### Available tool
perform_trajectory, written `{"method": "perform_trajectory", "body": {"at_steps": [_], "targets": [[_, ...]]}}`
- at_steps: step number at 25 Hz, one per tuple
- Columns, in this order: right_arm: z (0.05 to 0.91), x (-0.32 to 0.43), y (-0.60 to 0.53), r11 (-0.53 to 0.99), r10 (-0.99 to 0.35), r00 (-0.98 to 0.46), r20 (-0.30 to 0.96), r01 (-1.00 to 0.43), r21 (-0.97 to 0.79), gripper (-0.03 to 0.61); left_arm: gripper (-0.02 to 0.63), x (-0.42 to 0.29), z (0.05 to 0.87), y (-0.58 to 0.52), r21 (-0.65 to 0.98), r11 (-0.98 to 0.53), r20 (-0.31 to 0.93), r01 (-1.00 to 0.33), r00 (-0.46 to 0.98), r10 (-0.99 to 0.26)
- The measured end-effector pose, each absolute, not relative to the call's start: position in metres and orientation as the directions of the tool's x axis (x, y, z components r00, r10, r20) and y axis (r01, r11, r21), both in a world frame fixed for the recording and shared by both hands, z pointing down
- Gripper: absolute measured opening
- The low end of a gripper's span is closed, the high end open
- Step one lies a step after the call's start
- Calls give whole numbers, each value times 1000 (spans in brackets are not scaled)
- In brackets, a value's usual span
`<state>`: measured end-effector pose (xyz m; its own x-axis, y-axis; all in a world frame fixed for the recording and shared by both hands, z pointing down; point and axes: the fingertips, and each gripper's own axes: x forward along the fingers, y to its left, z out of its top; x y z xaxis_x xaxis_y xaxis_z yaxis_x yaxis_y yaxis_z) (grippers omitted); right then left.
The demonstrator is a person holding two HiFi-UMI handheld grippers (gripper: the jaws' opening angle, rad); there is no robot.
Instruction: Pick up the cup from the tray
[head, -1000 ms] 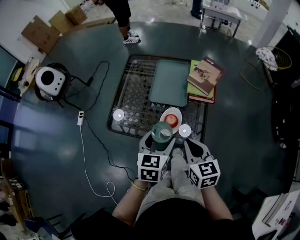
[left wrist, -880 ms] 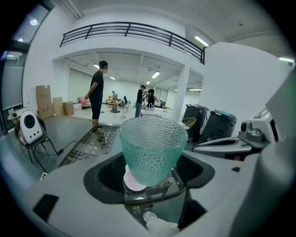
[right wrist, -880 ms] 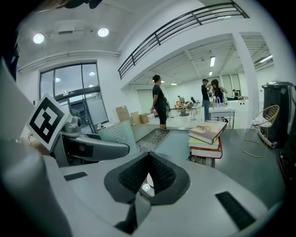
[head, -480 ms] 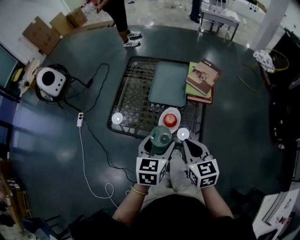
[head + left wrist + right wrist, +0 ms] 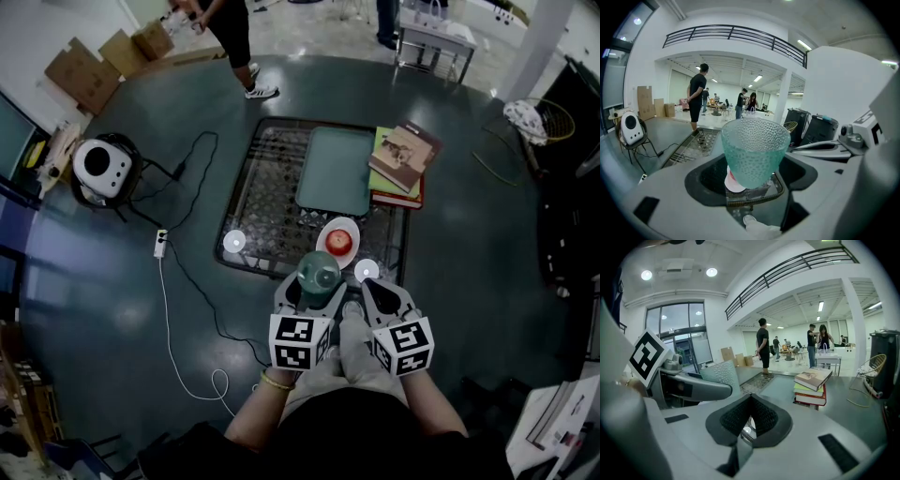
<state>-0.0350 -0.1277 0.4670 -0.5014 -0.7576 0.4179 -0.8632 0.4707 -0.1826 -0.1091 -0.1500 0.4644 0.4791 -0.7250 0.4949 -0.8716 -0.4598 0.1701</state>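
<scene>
**Head view.** The left gripper (image 5: 316, 289) sits at lower centre of the frame, clenched on the cup (image 5: 320, 269), a teal glass seen from above. The right gripper (image 5: 373, 292) lies just beside it. The teal tray (image 5: 336, 171) lies bare on the wire table (image 5: 267, 197) at upper centre, well apart from the cup. One second ago the cup overlapped the lower edge of the plate (image 5: 339, 239). It now stands clear below the plate, over the table's near rim, and both grippers have drawn back toward the person. Judged from this, the cup is already off the tray and the lift is essentially done; what remains is to carry it steadily.

**Left gripper view.** The cup (image 5: 754, 152) fills the centre of the frame, upright, its pebbled wall narrowing to a base caught between the two grey jaws of the left gripper (image 5: 752, 187). The plate (image 5: 732, 182) shows low behind it.

**Right gripper view.** The jaws of the right gripper (image 5: 749, 420) are pressed together at centre, their ribbed pads meeting with nothing between them. The cup (image 5: 721, 373) appears at centre left beside the left gripper (image 5: 689, 385), and a stack of books (image 5: 813, 385) sits at centre right.
</scene>
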Motion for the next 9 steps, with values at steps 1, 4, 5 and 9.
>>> {"method": "perform_trajectory", "body": {"at_steps": [1,4,5,9], "targets": [[467,-35,-128,472,-757,-502,418,-863,-182,8,350,-109,465,-150,170,-460,495,-871,479,-725],[468,-36,-126,473,-755,-503,419,-862,-182,8,350,-108,465,-150,169,-461,496,-871,479,-724],[469,-36,-126,474,-755,-503,420,-862,-182,8,350,-108,466,-150,168,-461,496,-871,479,-724],[470,-36,-126,475,-754,-504,422,-861,-179,8,350,-108,467,-151,169,-460,496,-872,478,-725]]}}
